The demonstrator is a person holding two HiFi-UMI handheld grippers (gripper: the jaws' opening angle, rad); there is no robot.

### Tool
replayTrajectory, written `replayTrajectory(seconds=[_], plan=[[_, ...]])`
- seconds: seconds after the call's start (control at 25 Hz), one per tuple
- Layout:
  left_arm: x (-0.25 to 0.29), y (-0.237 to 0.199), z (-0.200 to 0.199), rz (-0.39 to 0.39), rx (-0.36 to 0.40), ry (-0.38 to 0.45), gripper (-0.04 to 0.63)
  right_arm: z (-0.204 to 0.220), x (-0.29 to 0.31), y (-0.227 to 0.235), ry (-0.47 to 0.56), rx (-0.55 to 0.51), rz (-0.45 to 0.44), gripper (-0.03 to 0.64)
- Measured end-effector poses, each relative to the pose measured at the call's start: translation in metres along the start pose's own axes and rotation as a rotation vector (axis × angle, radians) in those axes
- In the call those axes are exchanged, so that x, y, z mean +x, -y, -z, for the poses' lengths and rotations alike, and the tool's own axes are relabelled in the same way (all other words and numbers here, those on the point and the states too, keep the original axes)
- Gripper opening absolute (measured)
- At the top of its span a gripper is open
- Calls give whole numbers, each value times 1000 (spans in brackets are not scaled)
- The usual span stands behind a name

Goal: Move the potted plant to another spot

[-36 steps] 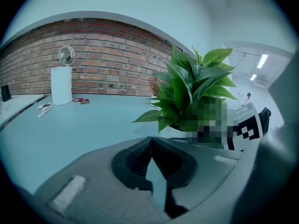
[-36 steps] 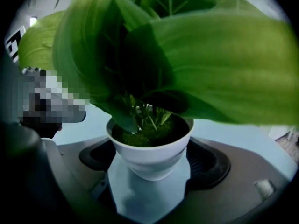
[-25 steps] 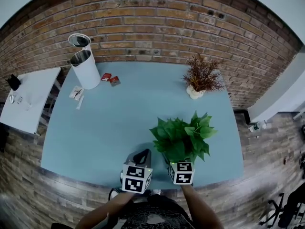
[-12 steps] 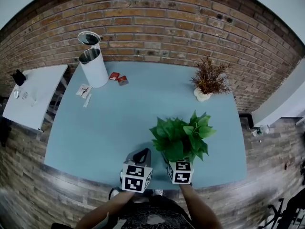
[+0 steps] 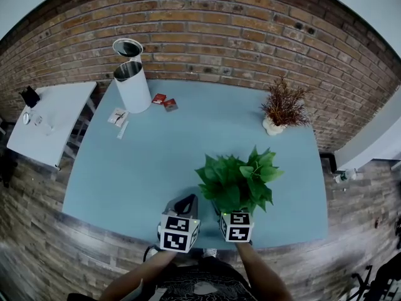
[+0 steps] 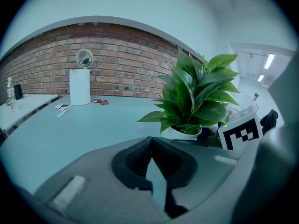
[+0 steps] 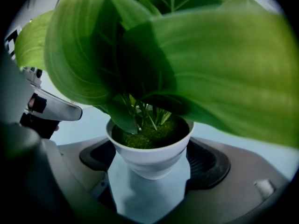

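Observation:
The potted plant [image 5: 238,180] has broad green leaves and a small white pot [image 7: 150,155]. It is near the front edge of the blue table [image 5: 163,162]. My right gripper [image 5: 233,209] is shut on the pot, with a pad against each side, and the leaves hide the jaws in the head view. The right gripper view is filled with leaves above the right gripper [image 7: 149,164]. My left gripper [image 5: 186,202] hovers just left of the plant, shut and holding nothing. In the left gripper view the plant [image 6: 196,97] is right of the left gripper [image 6: 150,141].
A white bin [image 5: 135,86] with a round lid [image 5: 128,47] stands at the back left, with red packets [image 5: 164,101] and paper slips [image 5: 119,118] beside it. A dried brown plant [image 5: 284,108] sits back right. A white side table [image 5: 50,127] stands left; a brick wall is behind.
The far objects have slid to the right in the head view while both grippers and the plant keep their place in the picture. Neither gripper's state has changed.

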State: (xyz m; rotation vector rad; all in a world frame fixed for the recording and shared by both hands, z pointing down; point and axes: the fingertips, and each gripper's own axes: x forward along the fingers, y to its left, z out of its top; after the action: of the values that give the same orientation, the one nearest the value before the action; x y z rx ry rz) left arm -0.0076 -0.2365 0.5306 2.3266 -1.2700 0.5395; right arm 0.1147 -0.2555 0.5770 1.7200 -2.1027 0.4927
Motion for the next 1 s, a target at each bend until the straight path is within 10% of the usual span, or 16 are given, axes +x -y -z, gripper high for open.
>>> replayTrajectory(seconds=[1.0], plan=[[-43,-65,21,-94,-51,-3,0,-1,8,-86,2,-62,-109,474]])
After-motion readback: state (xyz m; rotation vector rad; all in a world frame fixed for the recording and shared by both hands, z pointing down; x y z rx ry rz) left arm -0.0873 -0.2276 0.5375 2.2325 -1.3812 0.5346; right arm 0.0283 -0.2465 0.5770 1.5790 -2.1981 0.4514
